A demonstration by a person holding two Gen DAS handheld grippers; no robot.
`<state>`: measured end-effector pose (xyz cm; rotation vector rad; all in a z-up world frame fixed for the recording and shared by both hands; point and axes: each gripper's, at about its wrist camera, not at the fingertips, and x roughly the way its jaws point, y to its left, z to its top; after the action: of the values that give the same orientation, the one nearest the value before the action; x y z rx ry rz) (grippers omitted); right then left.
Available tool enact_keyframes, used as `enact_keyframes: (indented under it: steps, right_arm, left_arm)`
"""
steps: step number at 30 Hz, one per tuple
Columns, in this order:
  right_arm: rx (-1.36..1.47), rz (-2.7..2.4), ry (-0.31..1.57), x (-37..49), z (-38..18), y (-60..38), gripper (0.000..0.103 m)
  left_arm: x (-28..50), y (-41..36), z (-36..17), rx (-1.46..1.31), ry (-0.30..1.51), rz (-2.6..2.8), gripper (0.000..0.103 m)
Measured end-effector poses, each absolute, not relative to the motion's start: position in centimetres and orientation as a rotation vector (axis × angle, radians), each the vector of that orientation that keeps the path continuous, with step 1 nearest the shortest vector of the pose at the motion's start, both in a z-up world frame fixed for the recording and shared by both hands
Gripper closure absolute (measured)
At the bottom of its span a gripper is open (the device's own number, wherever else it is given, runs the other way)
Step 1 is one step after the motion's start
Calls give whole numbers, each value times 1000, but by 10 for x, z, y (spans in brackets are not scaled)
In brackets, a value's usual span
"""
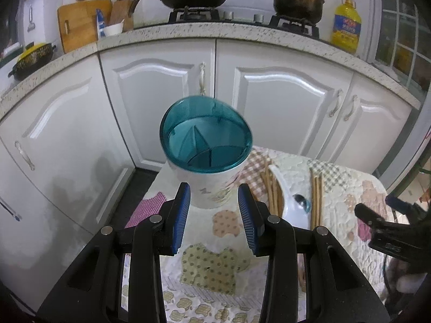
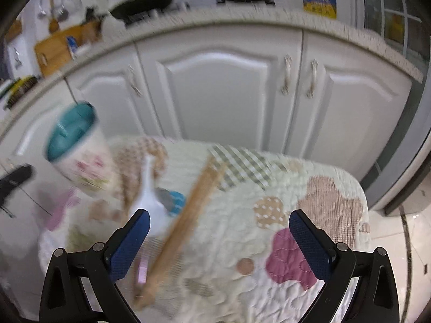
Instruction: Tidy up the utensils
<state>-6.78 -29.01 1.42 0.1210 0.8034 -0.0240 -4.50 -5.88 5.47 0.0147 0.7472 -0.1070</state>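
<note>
While the utensil holder (image 1: 206,158) stands upright near the far left edge of the quilted table (image 1: 350,188), we have our left gripper (image 1: 214,204) hovering just short of it, jaws parted about as wide as the cup's body and gripping nothing. No contact yet, as far as the left wrist view shows.

Over on the other side, our right gripper (image 2: 219,239) is spread wide and empty too, above the chopsticks (image 2: 186,218), which lie in a bundle slanting across the quilt. Beside them rests the white ladle (image 2: 149,196), with a metal spoon (image 1: 301,201) tucked against its bowl. The right view is badly smeared, so we cannot tell exactly how the chopsticks are stacked.

Now, the risks as we judge them. The holder is tall and sits close to the table's edge, so a nudge from the left fingers could tip it or push it off. The chopsticks are thin, round and loose; a pinch off centre may catch only some and scatter the rest. And the holder's teal insert (image 1: 204,137) is divided into compartments, so a slanted drop could jam the sticks on a partition.
</note>
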Motion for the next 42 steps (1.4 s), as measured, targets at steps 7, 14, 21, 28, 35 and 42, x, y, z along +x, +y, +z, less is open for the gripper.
enact_keyframes:
  steps: [7, 14, 21, 28, 35, 42]
  right_arm:
    - [76, 33, 722, -74, 56, -265, 0]
    - [63, 52, 688, -81, 68, -255, 0]
    - [48, 49, 667, -86, 78, -251, 0]
    - [58, 48, 681, -85, 76, -251, 0]
    - [57, 46, 678, -85, 75, -250, 0]
    - [57, 35, 687, -84, 73, -251, 0]
  left_arm:
    - [-52, -68, 66, 17, 719, -127, 67]
    - [-59, -68, 72, 15, 706, -135, 67]
    - [-62, -70, 74, 15, 697, -133, 67]
    - [-63, -70, 76, 26, 686, -127, 67]
    - [-62, -69, 76, 30, 688, -124, 67]
    - [-62, -69, 75, 32, 689, -124, 67]
